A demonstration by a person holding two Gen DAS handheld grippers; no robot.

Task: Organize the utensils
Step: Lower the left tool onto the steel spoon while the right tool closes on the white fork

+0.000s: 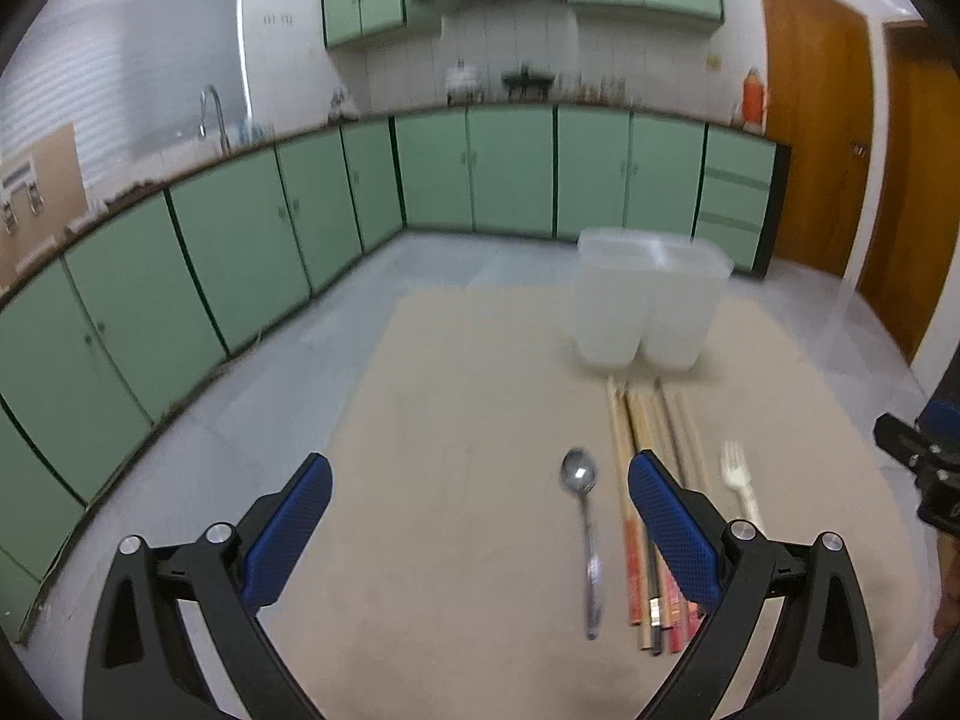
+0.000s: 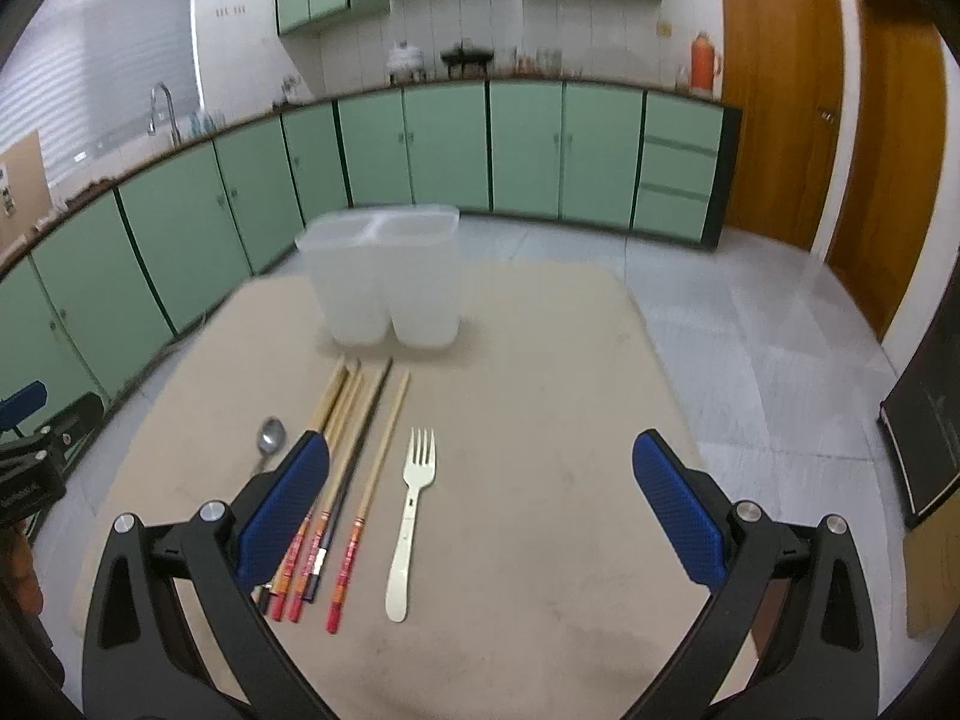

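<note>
From the left wrist view, the left gripper (image 1: 480, 483) is spread wide with nothing in it, hovering over the beige desk (image 1: 456, 396). A metal spoon (image 1: 583, 525) lies flat between its blue fingers, bowl end pointing away. Right beside it is a bundle of chopsticks (image 1: 636, 468), partly covered by the right-hand finger, and a pale plastic fork (image 1: 739, 483) sits just past those. The clear two-compartment holder (image 1: 651, 300) stands upright at the far end of the chopsticks. From the right wrist view, the right gripper (image 2: 480, 468) is also fully released and holding nothing. The fork (image 2: 411, 516) lies between its fingers, tines away, with the chopsticks (image 2: 354, 456) to its left and the spoon (image 2: 270, 438) peeking out beyond them. The holder (image 2: 384, 276) sits farther back on the desk (image 2: 540, 420).
</note>
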